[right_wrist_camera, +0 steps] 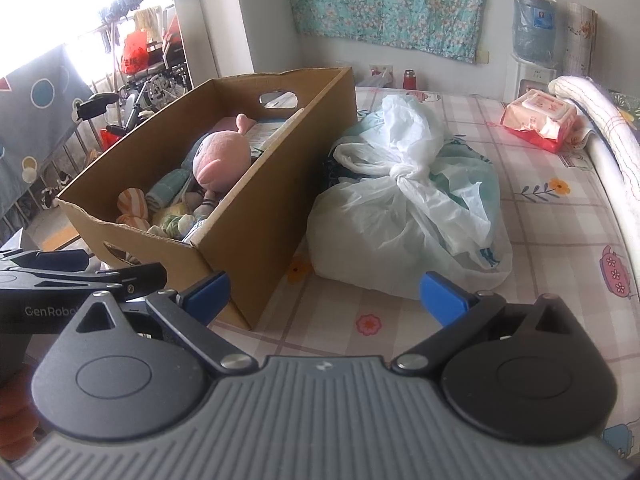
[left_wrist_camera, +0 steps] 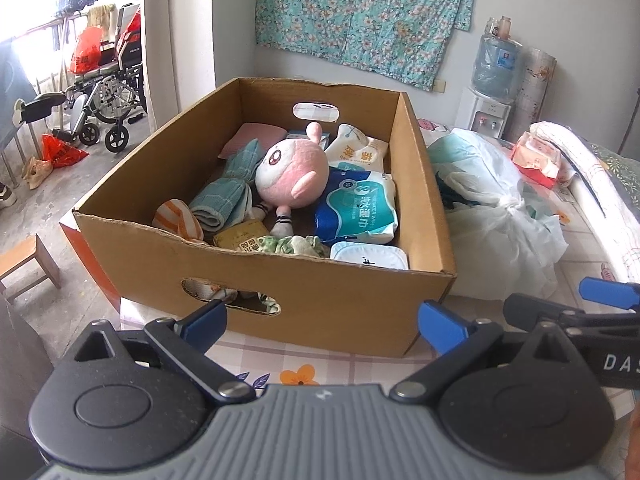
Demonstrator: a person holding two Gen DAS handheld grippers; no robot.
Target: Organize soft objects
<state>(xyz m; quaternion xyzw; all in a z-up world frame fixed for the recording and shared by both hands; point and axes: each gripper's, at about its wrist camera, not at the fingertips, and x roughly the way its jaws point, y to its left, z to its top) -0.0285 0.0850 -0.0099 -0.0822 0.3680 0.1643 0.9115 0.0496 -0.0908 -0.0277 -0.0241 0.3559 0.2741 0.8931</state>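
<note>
A cardboard box (left_wrist_camera: 352, 304) (right_wrist_camera: 256, 208) stands on the patterned bed sheet. Inside lie a pink plush toy (left_wrist_camera: 290, 172) (right_wrist_camera: 222, 156), a rolled teal towel (left_wrist_camera: 224, 192), an orange striped cloth (left_wrist_camera: 178, 218), a blue-and-white wet wipes pack (left_wrist_camera: 358, 208), a white pouch (left_wrist_camera: 358, 148), a yellow packet (left_wrist_camera: 240, 238) and a green floral cloth (left_wrist_camera: 292, 245). My left gripper (left_wrist_camera: 322, 322) is open just in front of the box's near wall, holding nothing. My right gripper (right_wrist_camera: 324, 292) is open before the box's near corner and a knotted white plastic bag (right_wrist_camera: 404, 216) (left_wrist_camera: 496, 216).
A red tissue pack (right_wrist_camera: 538, 120) (left_wrist_camera: 538, 158) lies by a rolled blanket (right_wrist_camera: 600, 120) at the right bed edge. A water dispenser (left_wrist_camera: 490, 92) stands against the back wall. Left of the bed are a wheelchair (left_wrist_camera: 108, 92), a wooden stool (left_wrist_camera: 28, 264) and bare floor.
</note>
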